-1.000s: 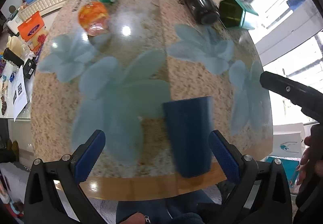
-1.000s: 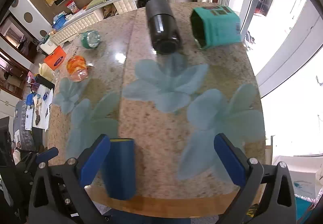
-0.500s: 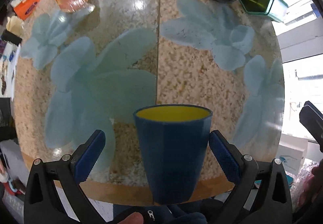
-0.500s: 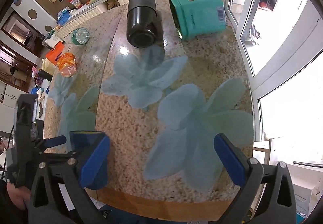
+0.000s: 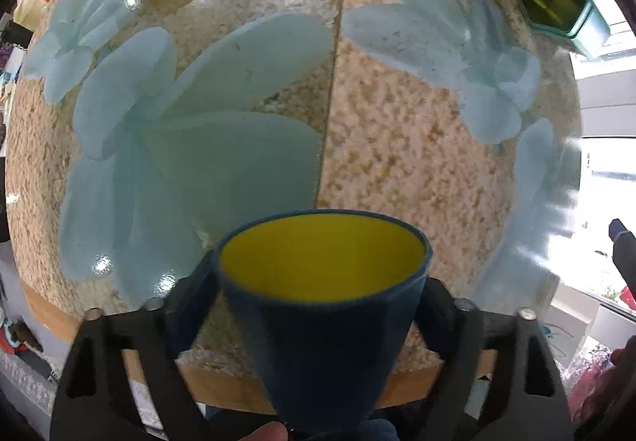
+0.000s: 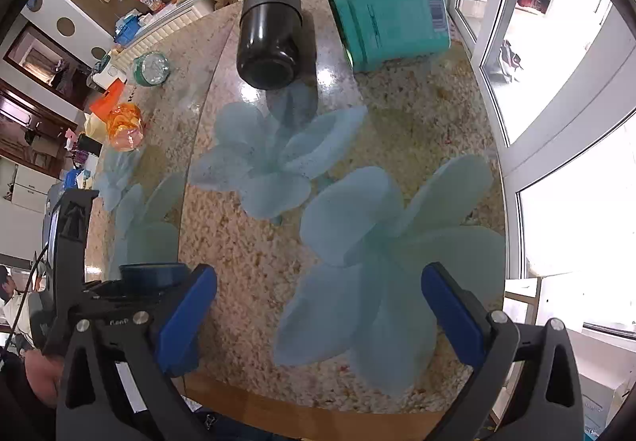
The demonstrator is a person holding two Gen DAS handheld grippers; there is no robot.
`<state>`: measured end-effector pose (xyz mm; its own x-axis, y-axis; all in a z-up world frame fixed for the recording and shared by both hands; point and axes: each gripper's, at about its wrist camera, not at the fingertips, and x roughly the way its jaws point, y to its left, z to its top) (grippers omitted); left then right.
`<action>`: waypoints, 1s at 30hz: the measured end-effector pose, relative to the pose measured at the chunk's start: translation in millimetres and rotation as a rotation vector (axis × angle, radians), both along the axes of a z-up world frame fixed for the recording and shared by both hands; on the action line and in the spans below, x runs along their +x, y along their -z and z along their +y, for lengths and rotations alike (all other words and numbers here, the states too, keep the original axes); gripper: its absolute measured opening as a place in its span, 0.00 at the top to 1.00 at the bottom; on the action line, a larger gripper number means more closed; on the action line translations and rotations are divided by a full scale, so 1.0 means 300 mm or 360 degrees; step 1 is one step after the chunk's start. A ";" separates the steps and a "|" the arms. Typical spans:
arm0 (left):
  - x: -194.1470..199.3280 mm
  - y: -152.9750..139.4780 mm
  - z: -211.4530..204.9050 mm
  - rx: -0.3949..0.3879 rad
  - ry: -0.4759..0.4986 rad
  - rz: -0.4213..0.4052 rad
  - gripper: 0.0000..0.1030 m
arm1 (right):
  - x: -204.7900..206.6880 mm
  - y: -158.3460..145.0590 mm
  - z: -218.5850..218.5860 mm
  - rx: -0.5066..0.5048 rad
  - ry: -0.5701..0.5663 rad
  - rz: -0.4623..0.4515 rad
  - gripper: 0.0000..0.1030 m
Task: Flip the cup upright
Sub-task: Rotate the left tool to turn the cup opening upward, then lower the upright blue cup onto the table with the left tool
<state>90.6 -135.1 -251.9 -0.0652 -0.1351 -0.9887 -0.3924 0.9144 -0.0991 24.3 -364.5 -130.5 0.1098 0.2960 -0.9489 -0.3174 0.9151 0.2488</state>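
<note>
Pinching blue cup (image 5: pixel 326 325) from both sides, left claw (image 5: pixel 318 306) holds it mouth-up, yellow inside showing, at near edge of tabletop (image 5: pixel 397 163). Right claw (image 6: pixel 318 306) spread wide, nothing between fingers — just right of cup. Farther back: black cylinder (image 6: pixel 270 39) and teal box (image 6: pixel 389 16) lying on sides; orange jar (image 6: pixel 124 126) far left.

Flower-patterned table (image 6: pixel 397 115) with toppled black jar (image 6: pixel 270 39)

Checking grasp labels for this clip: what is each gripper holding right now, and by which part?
The left gripper clamps the blue cup by its side walls, just below the rim, mouth up. The right gripper is open, holding nothing.
</note>
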 end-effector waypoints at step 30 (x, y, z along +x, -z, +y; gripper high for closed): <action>0.112 -0.152 0.023 0.0038 0.0072 -0.0567 0.26 | 0.014 -0.058 0.016 -0.0015 0.0063 -0.0109 0.00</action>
